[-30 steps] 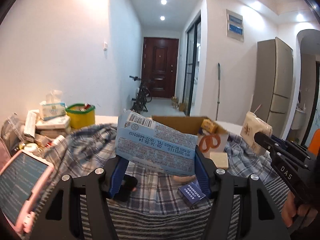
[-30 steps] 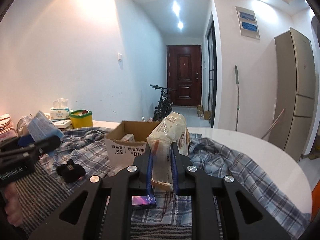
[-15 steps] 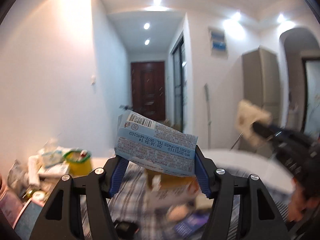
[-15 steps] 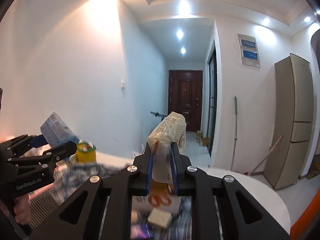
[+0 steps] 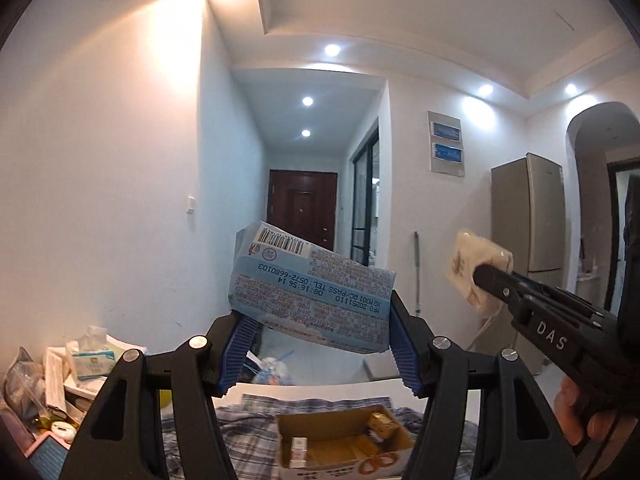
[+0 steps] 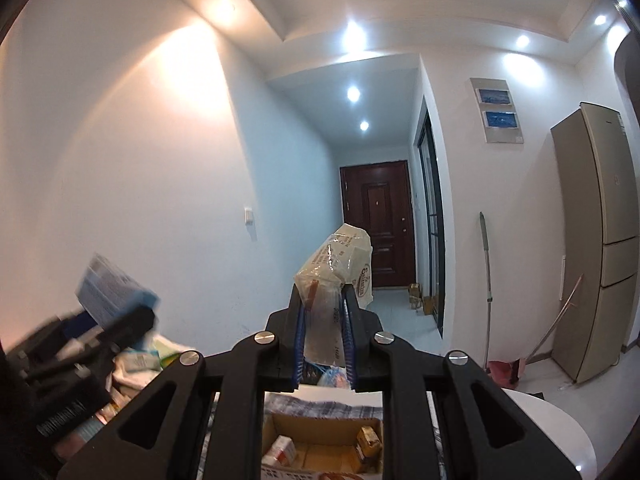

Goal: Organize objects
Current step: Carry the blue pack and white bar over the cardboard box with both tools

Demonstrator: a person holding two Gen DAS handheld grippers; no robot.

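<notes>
The left hand-held gripper (image 5: 316,344) clamps a blue packet (image 5: 310,304); the right hand-held gripper (image 6: 325,328), nearly closed, clamps a cream packet (image 6: 336,268). Both hang above the cardboard box (image 5: 344,446).

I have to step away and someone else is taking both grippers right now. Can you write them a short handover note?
Left gripper: shut on the blue packet, held across its pads, up in the air.
Right gripper: shut on the clear-wrapped cream pack, also held aloft.
The open cardboard box sits below both on the plaid cloth and already holds a few small items.
Done: both items picked up.
Left: neither is placed yet; the box looks the likely spot. Clutter remains at the table's left edge.
</notes>
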